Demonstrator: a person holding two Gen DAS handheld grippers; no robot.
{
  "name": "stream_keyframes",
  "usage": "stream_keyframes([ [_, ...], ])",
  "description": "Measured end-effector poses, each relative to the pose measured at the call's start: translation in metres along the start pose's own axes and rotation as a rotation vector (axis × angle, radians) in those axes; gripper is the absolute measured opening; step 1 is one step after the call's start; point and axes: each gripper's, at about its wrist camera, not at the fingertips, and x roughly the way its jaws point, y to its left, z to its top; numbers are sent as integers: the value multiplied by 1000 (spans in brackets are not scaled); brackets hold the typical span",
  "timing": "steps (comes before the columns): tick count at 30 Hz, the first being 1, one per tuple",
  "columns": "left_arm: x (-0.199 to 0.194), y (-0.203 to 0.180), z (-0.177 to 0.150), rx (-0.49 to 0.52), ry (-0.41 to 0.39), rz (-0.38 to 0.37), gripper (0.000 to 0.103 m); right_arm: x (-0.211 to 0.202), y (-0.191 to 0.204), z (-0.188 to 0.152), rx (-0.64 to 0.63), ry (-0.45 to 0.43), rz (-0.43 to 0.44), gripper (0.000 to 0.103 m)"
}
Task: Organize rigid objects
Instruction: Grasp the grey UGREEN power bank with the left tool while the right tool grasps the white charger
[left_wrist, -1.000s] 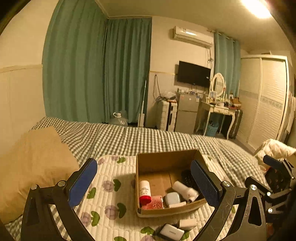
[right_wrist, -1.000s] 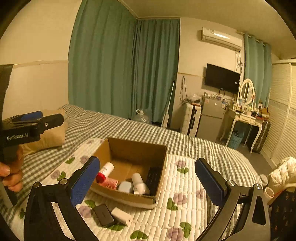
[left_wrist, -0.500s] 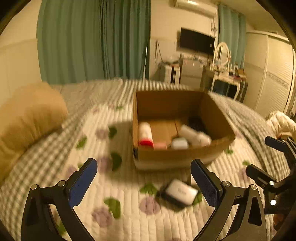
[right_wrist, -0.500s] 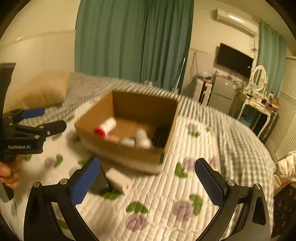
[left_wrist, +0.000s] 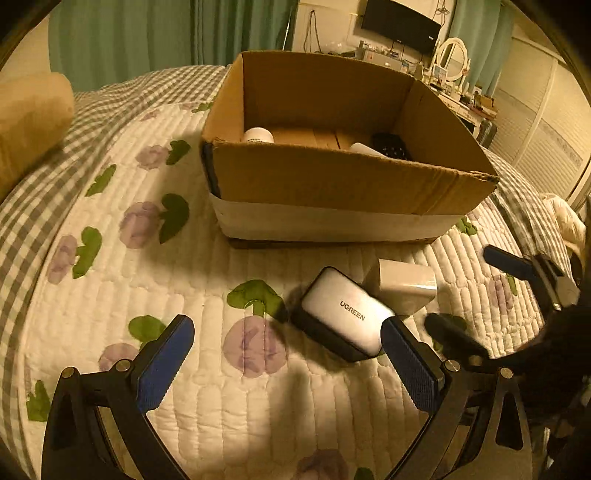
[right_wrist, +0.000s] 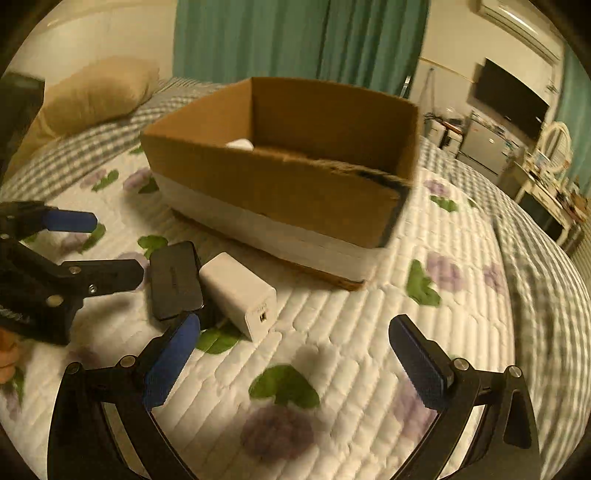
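Observation:
An open cardboard box stands on the quilted bed, with a white bottle and a dark remote inside. In front of it lie a dark UGREEN power bank and a white charger block, touching each other. My left gripper is open and empty, low over the quilt, its right pad beside the power bank. My right gripper is open and empty, just right of the charger. Each gripper shows in the other's view, the right one and the left one.
A tan pillow lies at the bed's far left. Green curtains, a wall TV and a dressing table stand beyond the bed. The flowered quilt spreads around the box.
Both grippers have dropped and moved forward toward the two items in front of the box. The box now fills more of each view. Both stay open.

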Motion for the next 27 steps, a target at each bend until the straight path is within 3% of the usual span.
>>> stream_keyframes([
  [6,10,6,7,-28,8,18,103,36,7,3,-51,43,61,80],
  [10,16,4,8,-43,20,25,103,44,12,0,-79,58,141,39],
  [14,19,-1,11,-86,46,2,103,34,15,-10,-90,38,101,34],
  [18,24,-10,13,-155,70,-14,103,16,4,-28,-41,27,-2,31],
  [24,49,-28,8,-242,138,59,101,-6,-4,-51,12,31,-104,31],
  [27,70,-39,9,-182,201,128,100,-6,-3,-53,29,34,-112,31],
])
